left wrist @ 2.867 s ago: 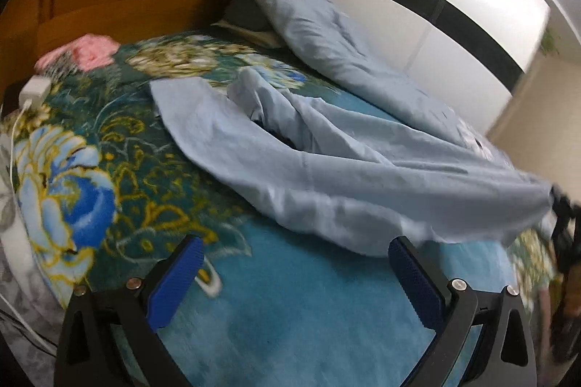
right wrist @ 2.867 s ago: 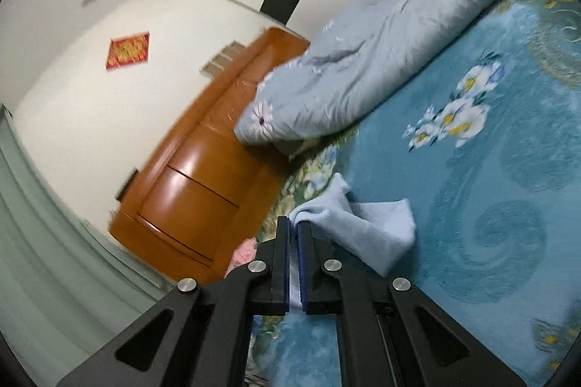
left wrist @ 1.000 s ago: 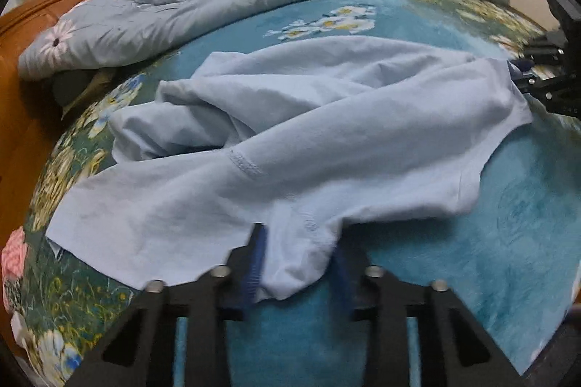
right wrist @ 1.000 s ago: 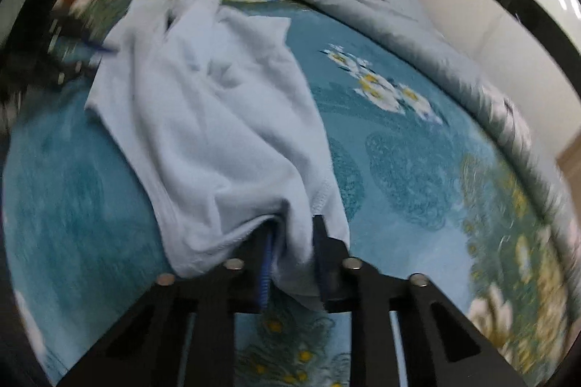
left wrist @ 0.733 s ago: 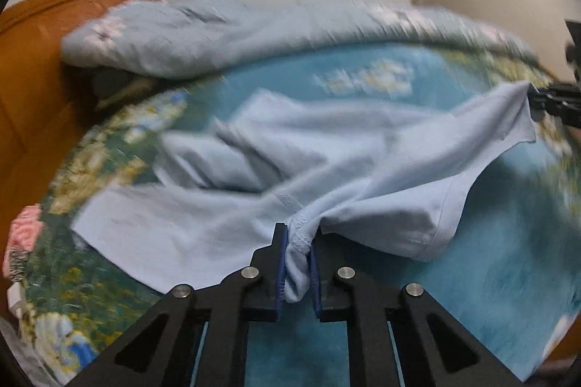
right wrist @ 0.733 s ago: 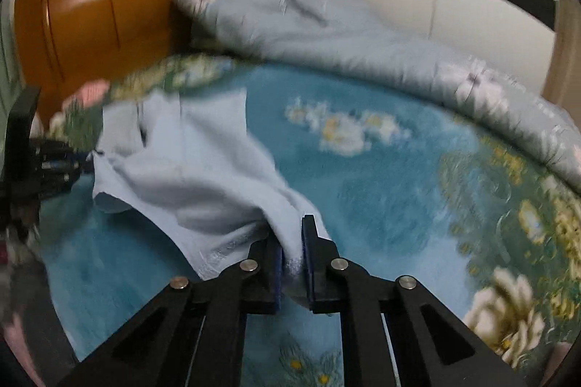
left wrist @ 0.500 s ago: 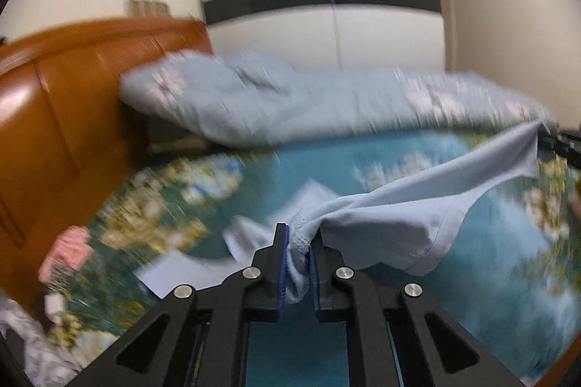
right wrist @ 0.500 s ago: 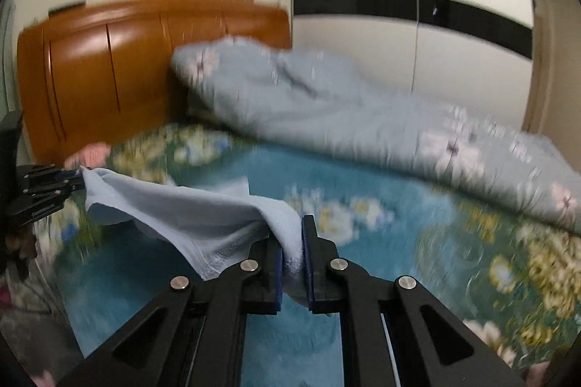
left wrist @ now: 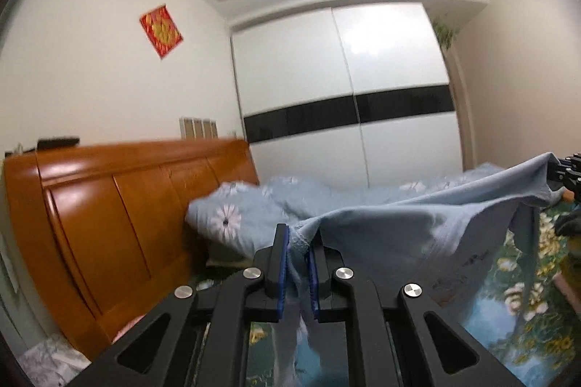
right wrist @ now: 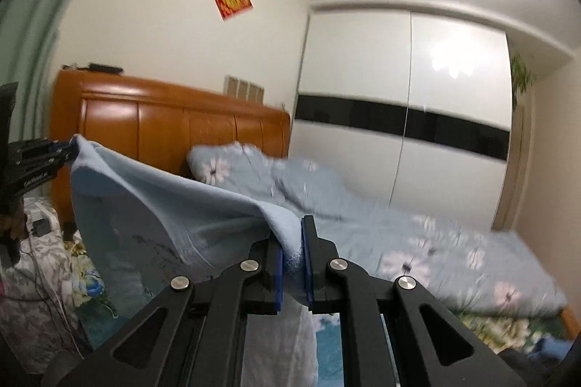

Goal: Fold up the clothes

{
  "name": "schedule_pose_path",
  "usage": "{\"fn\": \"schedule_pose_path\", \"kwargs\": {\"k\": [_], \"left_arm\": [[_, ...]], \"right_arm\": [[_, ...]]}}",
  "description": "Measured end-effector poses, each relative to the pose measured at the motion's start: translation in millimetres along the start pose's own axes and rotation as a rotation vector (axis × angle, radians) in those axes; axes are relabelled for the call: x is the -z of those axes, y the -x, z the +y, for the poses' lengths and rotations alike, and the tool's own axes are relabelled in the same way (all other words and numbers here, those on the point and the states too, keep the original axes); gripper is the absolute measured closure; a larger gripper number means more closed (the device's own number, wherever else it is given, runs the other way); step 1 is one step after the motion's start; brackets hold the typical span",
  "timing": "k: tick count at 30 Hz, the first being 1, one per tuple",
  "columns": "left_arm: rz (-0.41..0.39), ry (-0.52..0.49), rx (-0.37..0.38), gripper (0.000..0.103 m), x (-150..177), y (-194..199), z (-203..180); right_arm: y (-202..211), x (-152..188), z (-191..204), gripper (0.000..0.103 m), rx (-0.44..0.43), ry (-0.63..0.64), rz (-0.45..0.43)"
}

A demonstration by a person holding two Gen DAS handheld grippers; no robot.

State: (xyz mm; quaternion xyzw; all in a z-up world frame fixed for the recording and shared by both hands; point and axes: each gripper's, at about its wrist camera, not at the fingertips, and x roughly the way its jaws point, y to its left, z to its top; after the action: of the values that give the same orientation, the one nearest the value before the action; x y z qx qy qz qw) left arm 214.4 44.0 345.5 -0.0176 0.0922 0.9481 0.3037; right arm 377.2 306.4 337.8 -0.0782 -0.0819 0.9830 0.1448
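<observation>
Hidden or unclear: we cannot see the lower part of the light blue garment [left wrist: 417,241]; it drops behind the gripper frames in both views. A faint dark print on its cloth is too blurred to read. The bedding behind is smeared by motion blur.
Left gripper [left wrist: 297,267]: we see its blue pads pressed together on a hemmed edge of the garment, cloth bunched between them.
Right gripper [right wrist: 292,259]: likewise clamped on another edge of the garment, a thick fold pinched between its pads.
Garment position: held up in the air above the bed, stretched between our two grippers, sagging in the middle.
Cross views: in the left wrist view the right gripper shows at the far right edge; in the right wrist view the left gripper shows at the far left edge.
Surroundings: a teal floral bedspread [left wrist: 508,307] below; a pale blue flowered duvet [right wrist: 399,234] heaped along the far side; an orange wooden headboard [left wrist: 120,212]; a white wardrobe with a black band [right wrist: 406,118]; a red wall ornament [left wrist: 161,31].
In the way: the hanging cloth screens much of the bedspread from us.
</observation>
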Motion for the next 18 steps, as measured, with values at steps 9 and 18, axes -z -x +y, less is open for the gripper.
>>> {"fn": "schedule_pose_path", "kwargs": {"k": [9,18], "left_arm": [[0.182,-0.071,0.039,0.092,16.2,-104.7,-28.5],[0.568,-0.032,0.094,0.092,170.5,-291.3,-72.2]], "right_arm": [[-47.5,21.8,-28.5,0.094,0.0,-0.011,0.124],[-223.0,174.2,-58.6,0.094,-0.002,-0.158,0.548]]}}
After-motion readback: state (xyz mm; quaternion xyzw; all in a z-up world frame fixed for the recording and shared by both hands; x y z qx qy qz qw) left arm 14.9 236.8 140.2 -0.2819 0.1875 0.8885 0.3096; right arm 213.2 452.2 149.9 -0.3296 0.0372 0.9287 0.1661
